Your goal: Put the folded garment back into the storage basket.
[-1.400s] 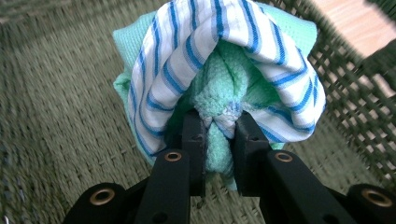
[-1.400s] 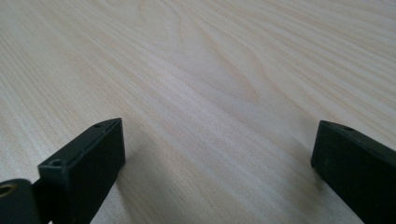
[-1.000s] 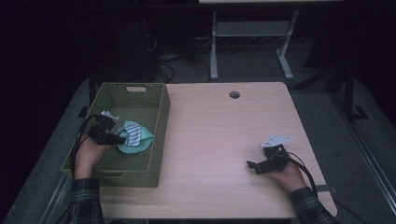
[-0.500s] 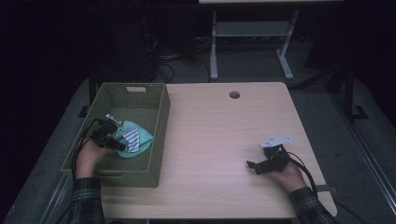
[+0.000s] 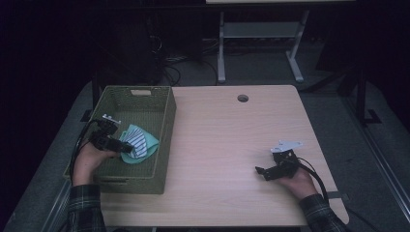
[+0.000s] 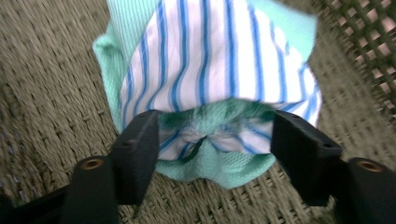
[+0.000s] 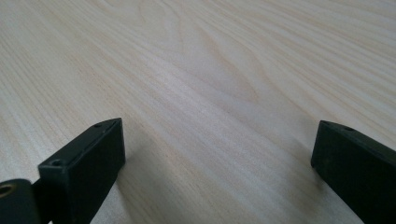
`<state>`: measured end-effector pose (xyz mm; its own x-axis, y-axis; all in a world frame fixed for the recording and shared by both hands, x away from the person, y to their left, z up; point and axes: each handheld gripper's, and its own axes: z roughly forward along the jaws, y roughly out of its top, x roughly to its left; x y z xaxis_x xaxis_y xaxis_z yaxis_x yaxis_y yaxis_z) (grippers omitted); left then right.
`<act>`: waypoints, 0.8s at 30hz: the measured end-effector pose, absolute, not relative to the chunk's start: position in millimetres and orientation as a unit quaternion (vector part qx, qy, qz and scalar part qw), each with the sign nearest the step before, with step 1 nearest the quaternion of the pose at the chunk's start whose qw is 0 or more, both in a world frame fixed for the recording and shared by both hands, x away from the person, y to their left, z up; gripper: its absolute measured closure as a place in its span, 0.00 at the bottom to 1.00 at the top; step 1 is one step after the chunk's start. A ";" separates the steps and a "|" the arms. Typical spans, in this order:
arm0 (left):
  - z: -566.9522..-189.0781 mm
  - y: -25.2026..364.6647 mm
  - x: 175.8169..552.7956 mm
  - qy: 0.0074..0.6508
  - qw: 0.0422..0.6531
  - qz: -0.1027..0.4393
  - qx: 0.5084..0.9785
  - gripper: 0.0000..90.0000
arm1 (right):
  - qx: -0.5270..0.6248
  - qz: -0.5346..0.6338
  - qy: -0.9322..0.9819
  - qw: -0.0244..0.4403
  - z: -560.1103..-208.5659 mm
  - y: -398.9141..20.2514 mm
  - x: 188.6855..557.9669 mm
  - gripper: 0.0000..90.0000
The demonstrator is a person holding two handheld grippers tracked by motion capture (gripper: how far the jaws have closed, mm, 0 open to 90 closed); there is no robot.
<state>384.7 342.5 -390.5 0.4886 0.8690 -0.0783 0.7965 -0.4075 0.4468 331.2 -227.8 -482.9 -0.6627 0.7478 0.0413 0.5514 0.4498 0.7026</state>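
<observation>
The left gripper is seen released, its jaws just opened wide with the folded cloth loose between them, while the right gripper rests open and empty on the table at lower right. One cloth is counted, lying in the single woven basket at left; it is judged light, soft and limp, perhaps two layers, best pinched at the bunched edge.
</observation>
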 end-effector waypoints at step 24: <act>-342.3 304.3 372.4 0.436 0.351 0.109 0.821 0.20 | 0.385 0.355 0.840 0.139 -483.1 -228.0 331.4 0.03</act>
